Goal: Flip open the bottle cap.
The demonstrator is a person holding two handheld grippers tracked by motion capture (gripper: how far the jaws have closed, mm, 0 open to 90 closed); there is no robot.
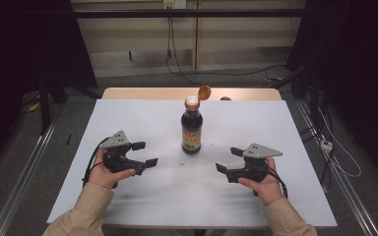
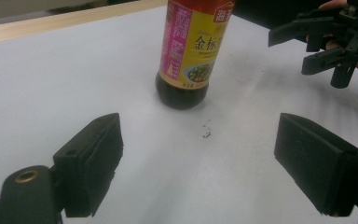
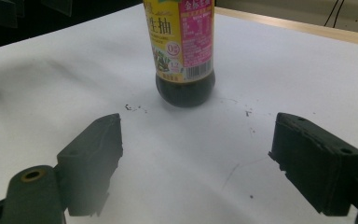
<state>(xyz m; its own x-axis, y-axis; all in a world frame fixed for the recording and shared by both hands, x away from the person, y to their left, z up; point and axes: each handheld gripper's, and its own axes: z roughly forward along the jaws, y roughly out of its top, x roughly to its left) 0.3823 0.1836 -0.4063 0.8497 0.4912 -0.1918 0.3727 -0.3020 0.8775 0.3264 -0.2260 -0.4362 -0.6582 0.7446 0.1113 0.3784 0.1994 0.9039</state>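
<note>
Left hand-held gripper (image 1: 144,154) jaws spread wide, right hand-held gripper (image 1: 229,160) likewise

"金标", "生抽" on bottle label (image 2: 193,44)

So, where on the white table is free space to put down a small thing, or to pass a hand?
Free patches: the near strip of the white table between the left gripper and right gripper, and the far corners either side of the bottle. Both grippers are open, apart from it. Only the middle is crowded, where the bottle stands upright with its orange cap flipped open.
</note>
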